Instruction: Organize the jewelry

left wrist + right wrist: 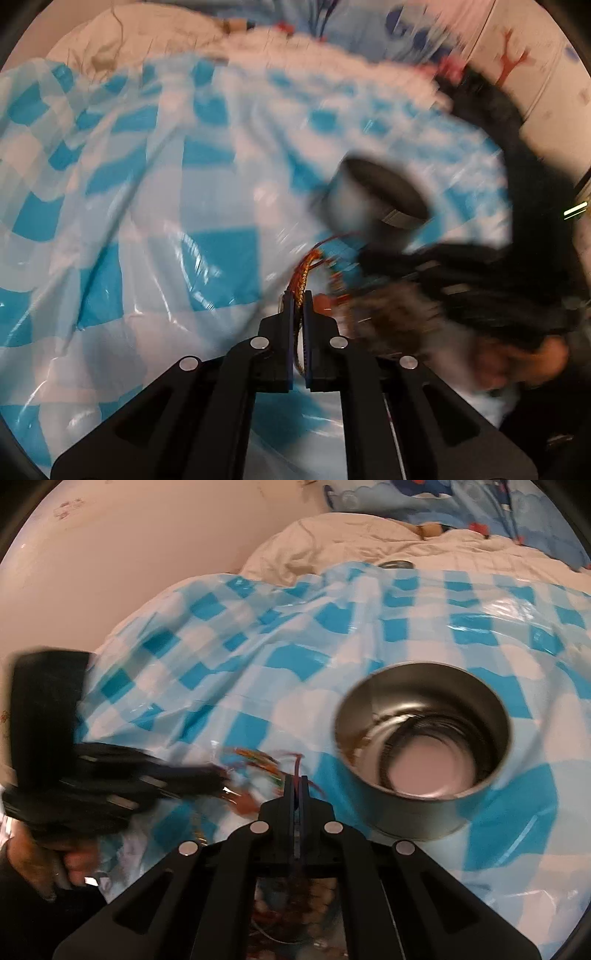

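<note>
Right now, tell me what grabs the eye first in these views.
The steel tin stands open on the blue-checked sheet, dark bangles lying inside. Left of it, both grippers meet over a tangle of red-orange jewelry: the left gripper is shut on a gold-orange chain, the right gripper on a red thread.

The round steel tin [423, 749] stands on the blue-and-white checked plastic sheet [295, 635] spread over the bed; tangled orange and red thread bracelets [258, 760] lie left of it.
</note>
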Available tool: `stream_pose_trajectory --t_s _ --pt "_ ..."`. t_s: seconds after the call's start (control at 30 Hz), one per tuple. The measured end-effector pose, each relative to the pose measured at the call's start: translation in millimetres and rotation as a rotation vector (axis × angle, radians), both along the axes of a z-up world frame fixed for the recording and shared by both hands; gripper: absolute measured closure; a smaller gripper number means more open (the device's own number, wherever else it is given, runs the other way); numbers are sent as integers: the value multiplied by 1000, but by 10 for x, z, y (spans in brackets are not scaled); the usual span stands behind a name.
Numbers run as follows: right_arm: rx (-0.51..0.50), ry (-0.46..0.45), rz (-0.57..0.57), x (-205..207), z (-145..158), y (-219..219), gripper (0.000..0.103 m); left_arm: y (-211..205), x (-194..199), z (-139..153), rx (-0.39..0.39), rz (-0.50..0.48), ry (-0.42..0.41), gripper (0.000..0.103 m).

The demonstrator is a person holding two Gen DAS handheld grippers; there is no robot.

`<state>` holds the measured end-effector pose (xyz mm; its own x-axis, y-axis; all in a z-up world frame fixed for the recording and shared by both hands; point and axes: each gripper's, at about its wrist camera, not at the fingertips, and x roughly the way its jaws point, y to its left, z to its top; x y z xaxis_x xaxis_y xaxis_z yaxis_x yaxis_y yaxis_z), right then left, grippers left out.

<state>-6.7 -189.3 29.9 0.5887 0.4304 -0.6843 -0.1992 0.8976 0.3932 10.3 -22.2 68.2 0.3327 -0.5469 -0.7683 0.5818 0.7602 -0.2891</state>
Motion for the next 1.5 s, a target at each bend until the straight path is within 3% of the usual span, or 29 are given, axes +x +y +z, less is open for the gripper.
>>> stream_pose_trajectory --t_s 0.13,0.27,0.33,0.43,0.6,0.7,0.77,0.8,0.83,0.93,1.07,1.3,1.5 --pt "-21 23 -23 -11 -36 -52 101 273 -109 408 -202 -16 -51 101" --pt "-39 47 -37 -65 -82 -89 101 507 -75 623 -351 24 -73 101" --pt "-49 56 -39 -117 -80 -114 101 536 -27 679 -390 43 -74 101" --pt "-57 54 -33 -244 -25 -147 101 411 23 700 -389 24 -72 101" --pt "-55 122 -28 -380 -76 -226 100 -59 161 640 -405 -23 -49 101" --pt "-39 130 -52 -371 -62 -305 93 -458 251 488 -350 -16 -37 100" --pt "-41 123 -72 -376 -32 -356 66 -624 305 366 -291 11 -30 99" --pt "-46 124 -80 -376 -21 -381 63 -726 341 284 -253 24 -16 98" --pt "-51 129 -84 -371 -20 -403 63 -789 359 229 -215 31 -11 95" --pt "-45 156 -87 -348 -43 -465 63 -834 393 135 -95 70 -21 62" --pt "-48 172 -74 -336 -50 -486 63 -629 350 223 -64 104 -59 46" --pt "-63 180 -58 -331 -11 -546 63 -400 311 -21 19 85 17 45" --pt "-49 187 -25 -330 76 -656 63 -706 141 -311 232 15 -87 45"
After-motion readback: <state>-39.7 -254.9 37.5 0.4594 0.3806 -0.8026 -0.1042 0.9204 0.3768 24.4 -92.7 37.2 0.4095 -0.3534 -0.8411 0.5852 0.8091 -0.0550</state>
